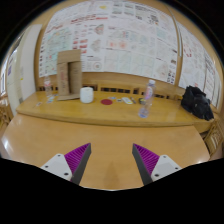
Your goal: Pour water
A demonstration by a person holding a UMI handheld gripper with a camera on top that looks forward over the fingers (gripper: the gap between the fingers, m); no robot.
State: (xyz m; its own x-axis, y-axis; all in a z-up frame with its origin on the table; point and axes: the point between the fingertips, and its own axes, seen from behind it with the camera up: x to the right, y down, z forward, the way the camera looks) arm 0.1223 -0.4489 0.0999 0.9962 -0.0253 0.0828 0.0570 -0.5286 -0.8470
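Observation:
My gripper (112,162) is open and empty, with its purple pads (77,158) spread wide over a bare wooden table (110,135). On a farther wooden table stand a clear plastic bottle with a pink label (148,96) and a white cup (87,95). Both are well beyond the fingers. A second small bottle (47,88) stands to the left of the cardboard box.
A cardboard box (68,74) stands on the far table to the left of the cup. A red object (107,100) and papers (126,99) lie between the cup and the bottle. A black bag (195,102) sits at the right. Posters (115,40) cover the wall behind.

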